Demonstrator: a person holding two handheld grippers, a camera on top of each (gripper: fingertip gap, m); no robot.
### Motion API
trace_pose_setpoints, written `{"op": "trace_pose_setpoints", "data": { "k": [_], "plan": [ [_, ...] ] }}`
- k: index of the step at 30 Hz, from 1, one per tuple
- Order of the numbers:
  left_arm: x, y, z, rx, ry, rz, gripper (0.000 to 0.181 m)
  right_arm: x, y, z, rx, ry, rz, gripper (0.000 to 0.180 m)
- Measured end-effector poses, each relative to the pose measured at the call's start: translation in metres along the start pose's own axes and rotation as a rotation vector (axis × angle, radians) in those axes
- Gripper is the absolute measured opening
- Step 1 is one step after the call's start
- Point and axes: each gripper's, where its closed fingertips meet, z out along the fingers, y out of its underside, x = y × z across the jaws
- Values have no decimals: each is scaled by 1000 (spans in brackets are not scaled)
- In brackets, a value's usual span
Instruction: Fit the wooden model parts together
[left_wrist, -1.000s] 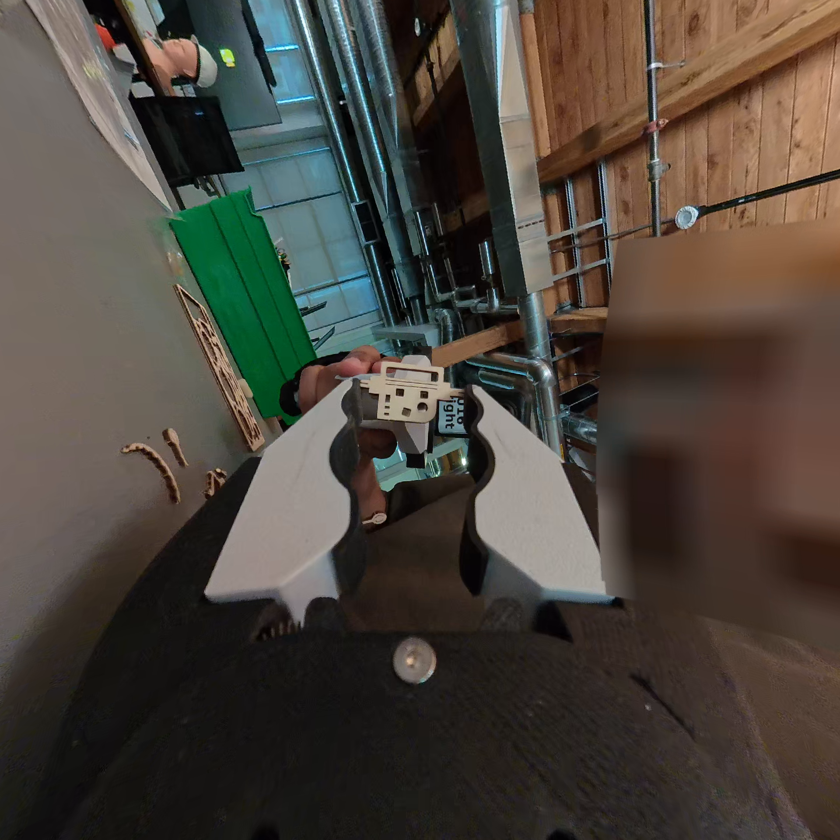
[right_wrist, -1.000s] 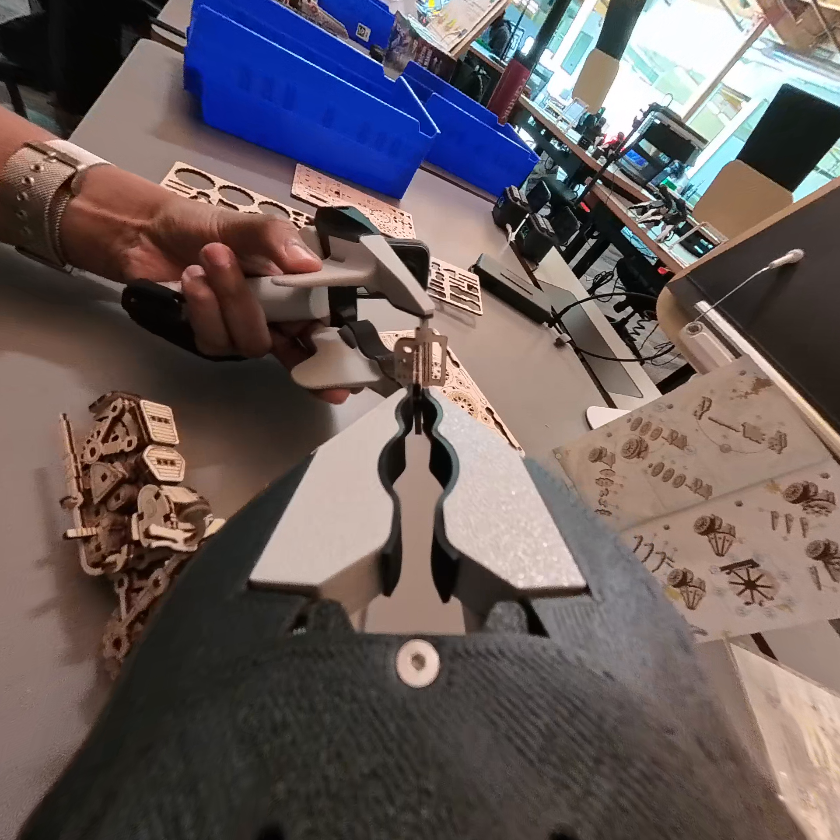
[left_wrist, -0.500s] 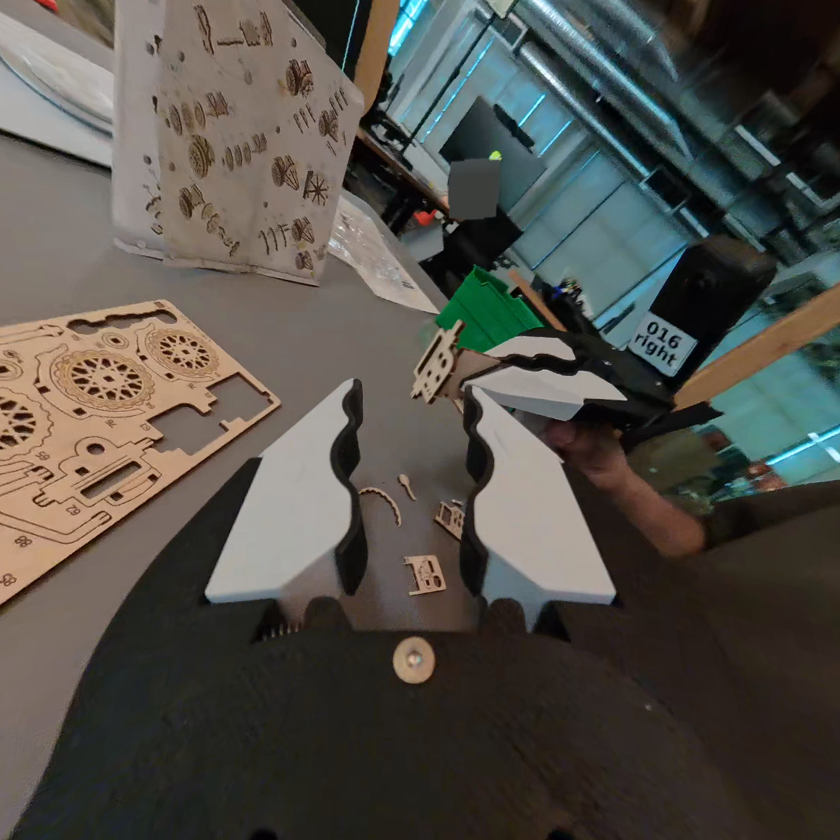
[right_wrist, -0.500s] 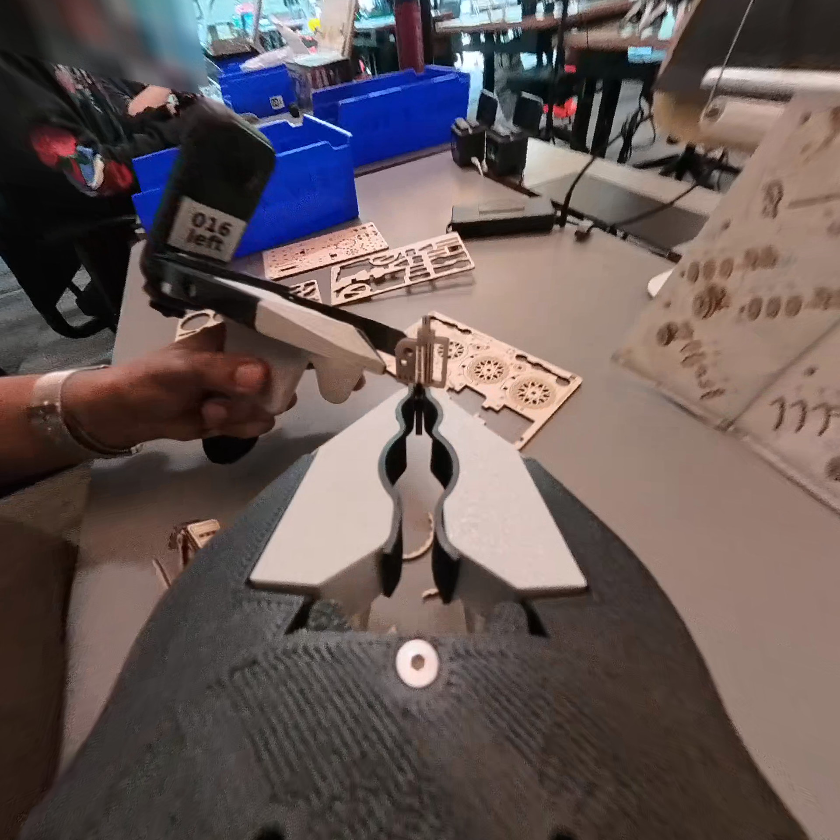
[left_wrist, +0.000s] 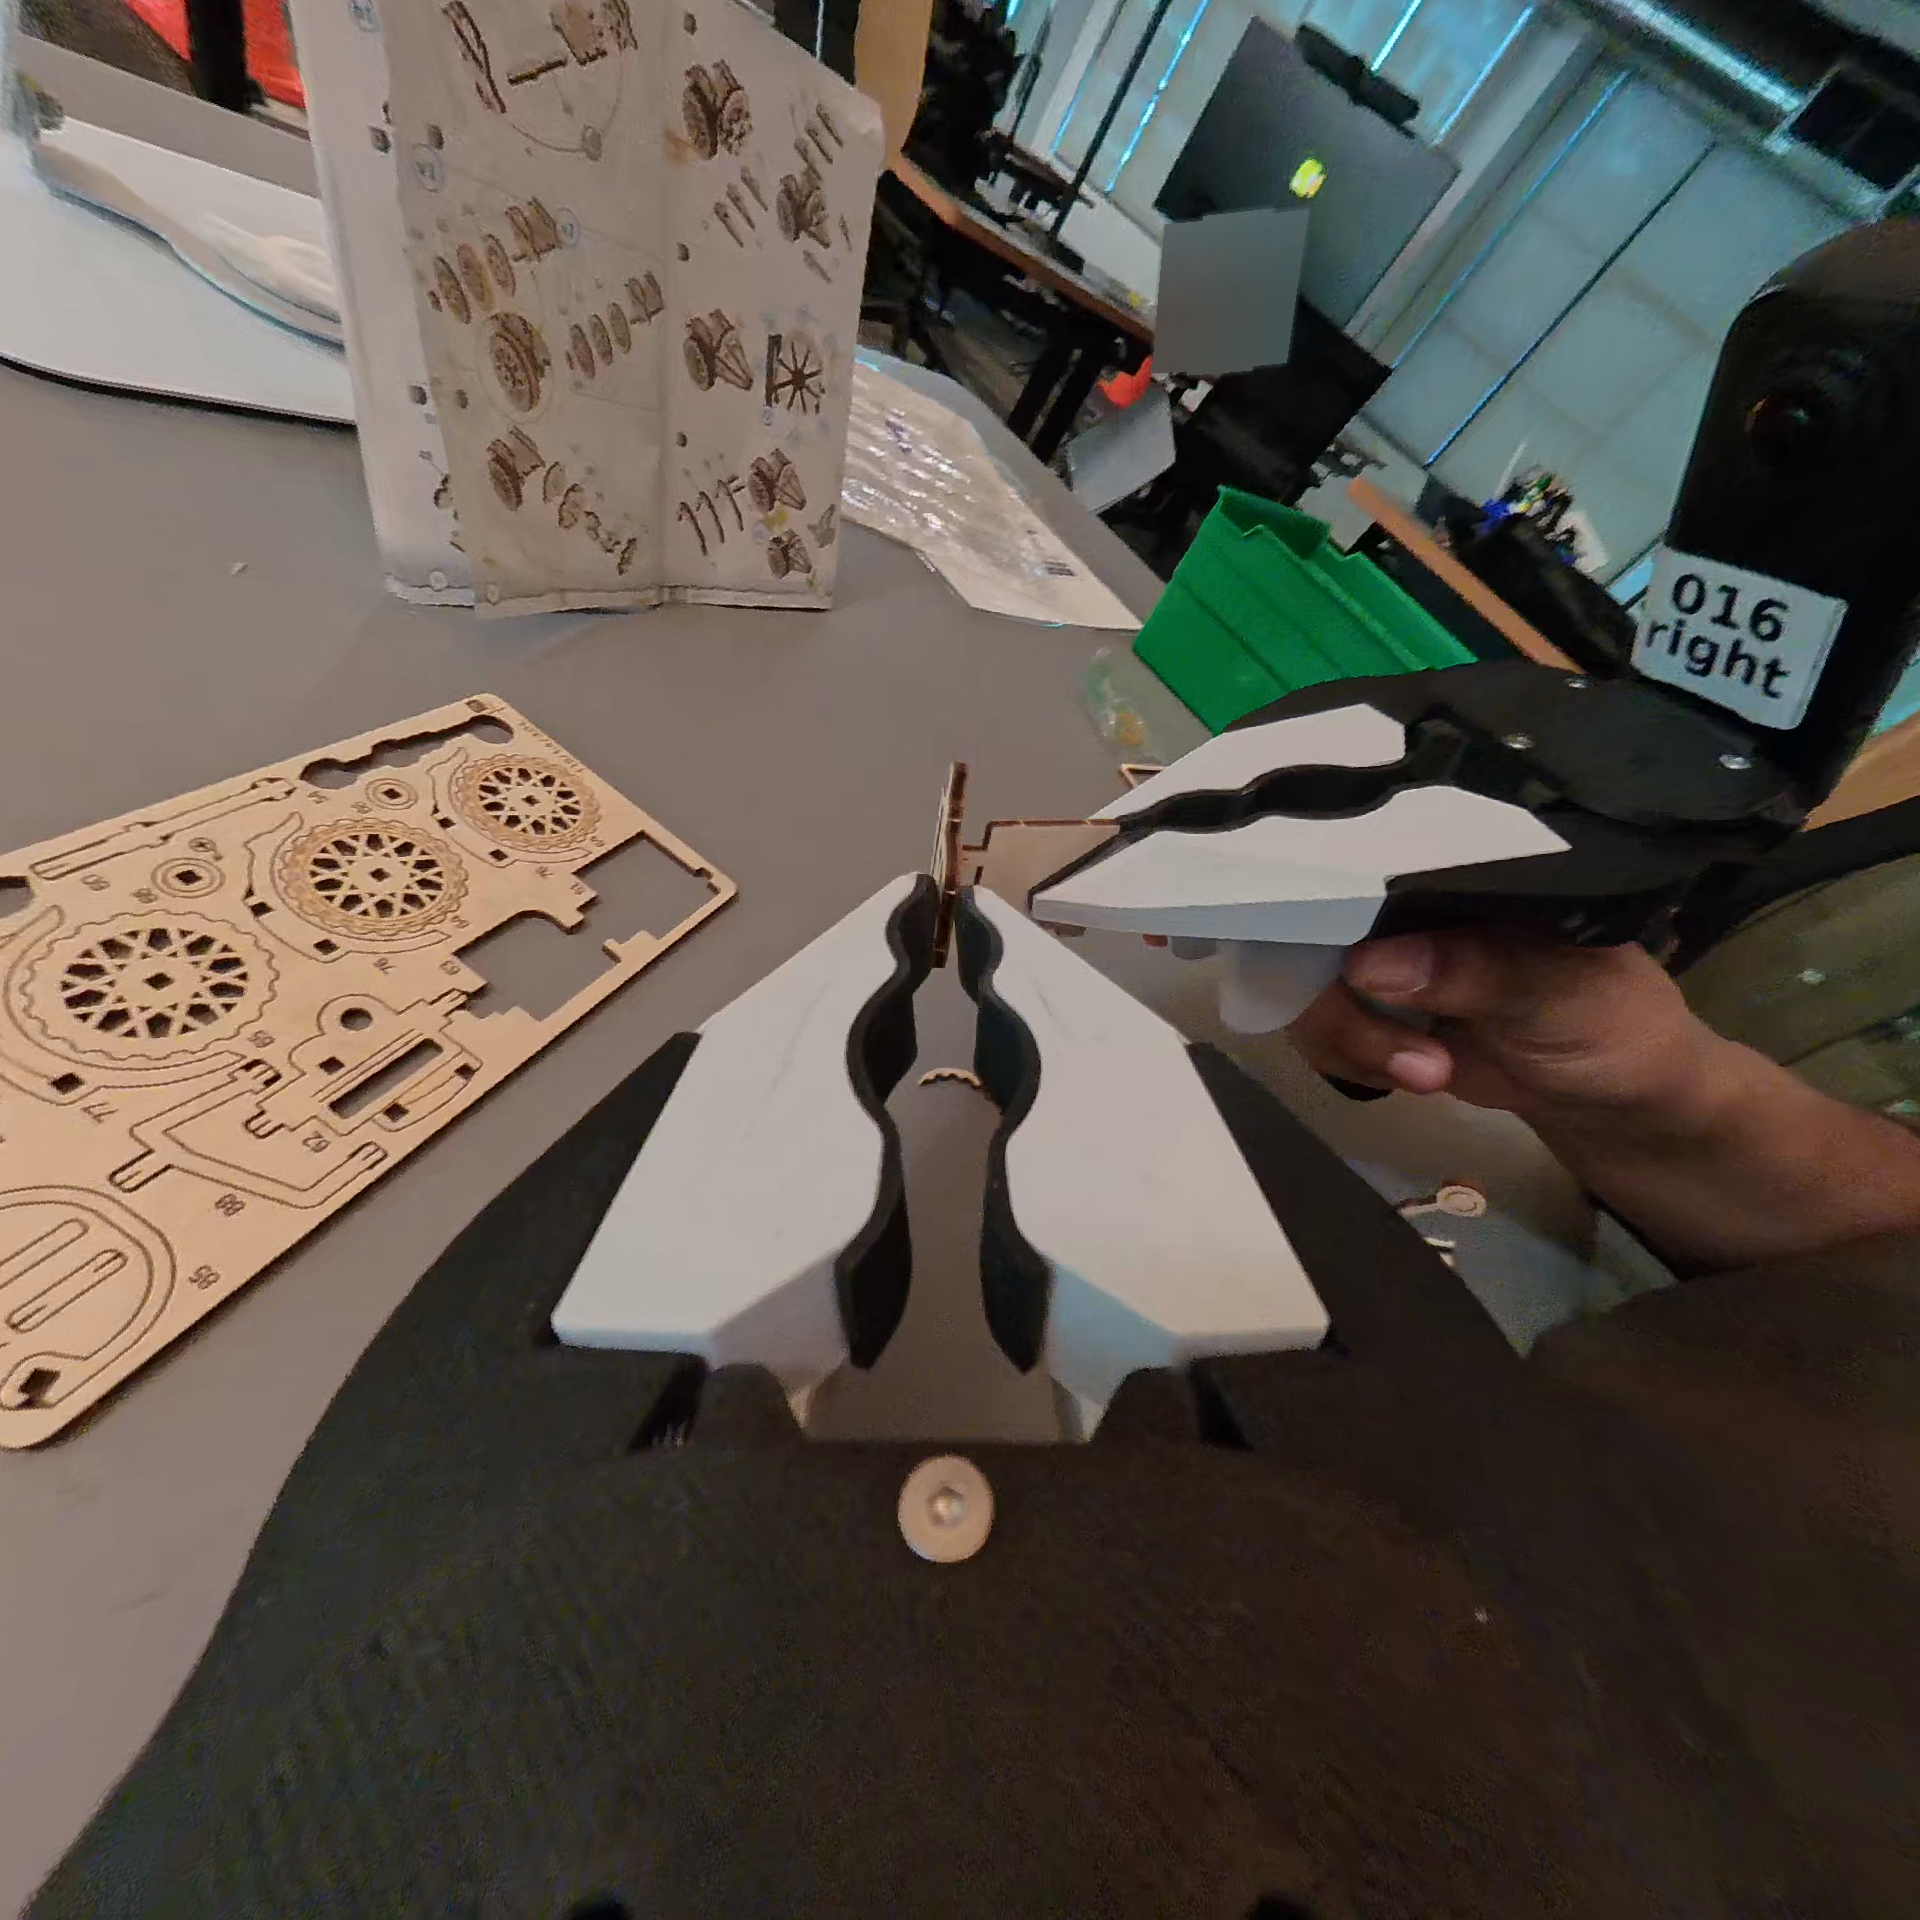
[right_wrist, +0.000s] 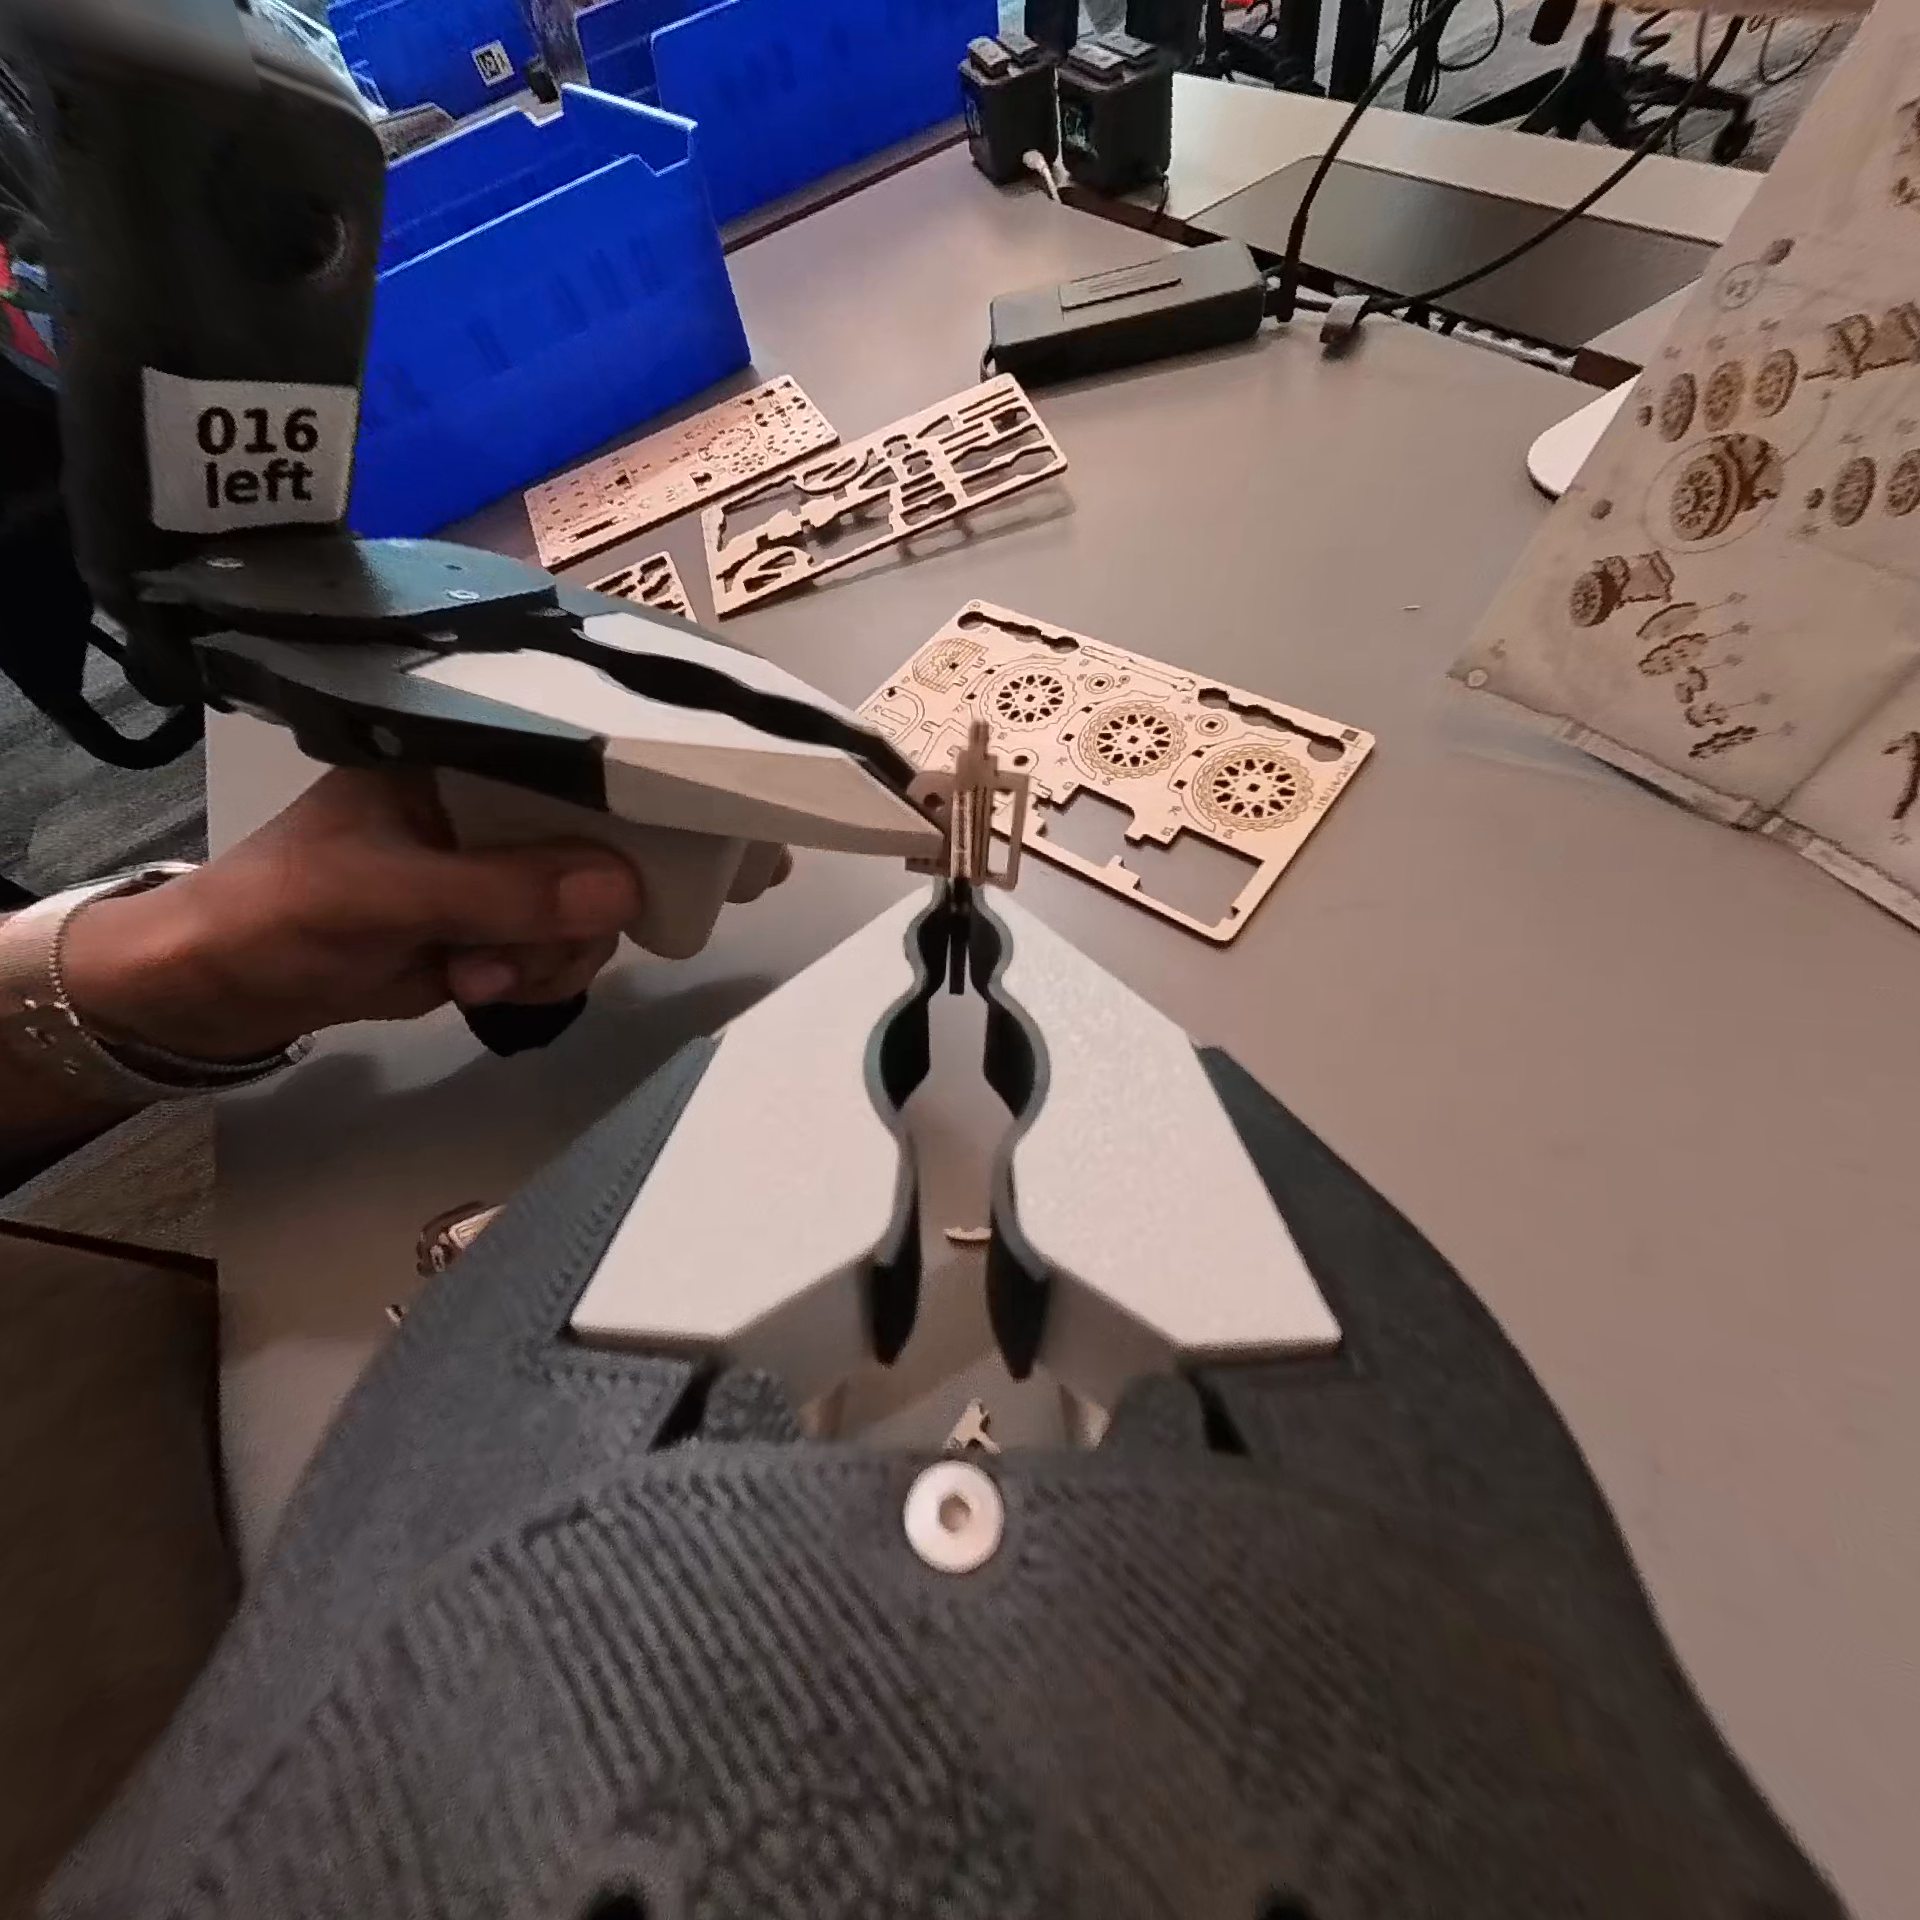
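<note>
A small wooden assembly of two crossed flat plates hangs above the grey table, held from both sides. In the left wrist view my left gripper is shut on one plate, seen edge-on and upright. My right gripper reaches in from the right, shut on the other plate, which lies flat. In the right wrist view my right gripper pinches the lower edge of the assembly, and my left gripper comes in from the left, shut on its side.
A punched wooden parts sheet lies to the left. A folded instruction sheet stands behind it. A green bin sits far right. More sheets, blue bins and a black power brick lie beyond. Small loose parts lie under the grippers. The tips of both grippers are at nearly the same place.
My left gripper was open and apart from the piece; it has moved in and shut on the plate that my right gripper holds. Both views swung down toward the table.
</note>
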Motion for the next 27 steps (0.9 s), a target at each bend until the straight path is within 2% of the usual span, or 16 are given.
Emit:
{"op": "trace_pose_setpoints", "data": {
  "k": [15,27],
  "plan": [
    [-2,7,2,-80,-167,179,1,1,6,3,-35,57,-74,2],
    [-3,13,4,-135,-226,327,1,2,15,5,-81,42,-81,2]
  ]
}}
